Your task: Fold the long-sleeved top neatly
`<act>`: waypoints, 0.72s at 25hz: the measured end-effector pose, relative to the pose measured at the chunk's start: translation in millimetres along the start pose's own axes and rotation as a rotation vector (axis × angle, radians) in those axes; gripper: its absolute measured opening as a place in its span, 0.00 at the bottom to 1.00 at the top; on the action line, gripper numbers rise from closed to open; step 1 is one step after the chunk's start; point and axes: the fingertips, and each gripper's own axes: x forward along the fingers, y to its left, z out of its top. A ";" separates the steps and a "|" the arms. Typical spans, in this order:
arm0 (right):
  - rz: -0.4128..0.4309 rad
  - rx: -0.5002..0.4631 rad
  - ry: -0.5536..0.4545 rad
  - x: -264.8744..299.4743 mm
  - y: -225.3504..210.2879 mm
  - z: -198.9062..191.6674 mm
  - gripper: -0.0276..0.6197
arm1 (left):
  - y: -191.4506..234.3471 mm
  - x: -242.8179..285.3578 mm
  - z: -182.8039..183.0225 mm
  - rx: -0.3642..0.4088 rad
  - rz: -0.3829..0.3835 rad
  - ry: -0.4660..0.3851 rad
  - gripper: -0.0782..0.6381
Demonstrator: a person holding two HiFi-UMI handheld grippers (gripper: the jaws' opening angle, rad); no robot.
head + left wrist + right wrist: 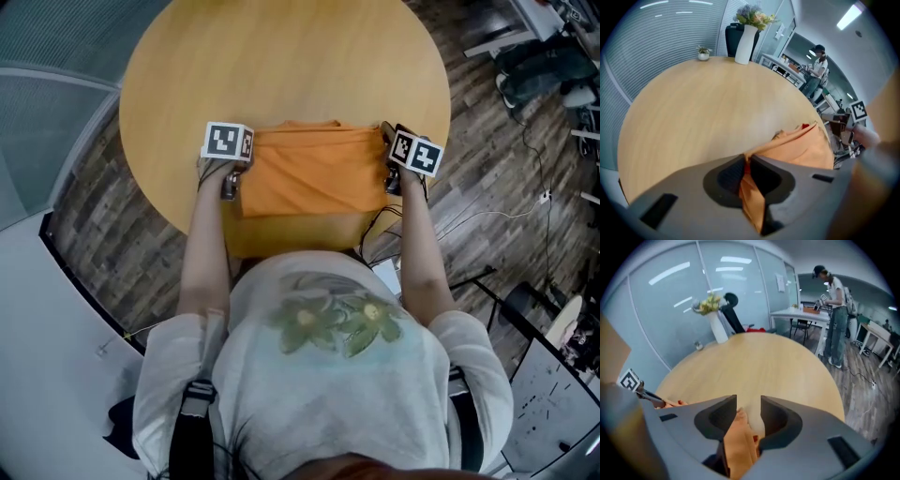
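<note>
Two claws: left claw (746,161) clamped on the top (314,173), right claw (748,406) apart, cloth loose inside.
Top: soft, limp; we'd pinch its corners.

The head view looks steeply down at the orange top (314,173); both gripper views skim the same table (281,56) closely toward the far vase (746,44).
</note>
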 end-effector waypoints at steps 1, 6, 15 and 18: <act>0.017 0.007 -0.054 -10.5 3.4 7.5 0.28 | -0.5 -7.2 3.9 -0.012 0.008 -0.039 0.15; 0.235 -0.077 -0.106 -43.7 50.7 4.0 0.27 | -9.1 -44.0 7.1 -0.070 -0.002 -0.192 0.20; 0.239 -0.861 0.100 -3.2 119.7 -39.0 0.29 | -45.2 -42.1 -57.2 0.004 -0.025 -0.124 0.21; 0.197 -1.018 0.163 6.9 117.0 -46.9 0.14 | -49.4 -36.1 -73.1 0.017 -0.005 -0.098 0.21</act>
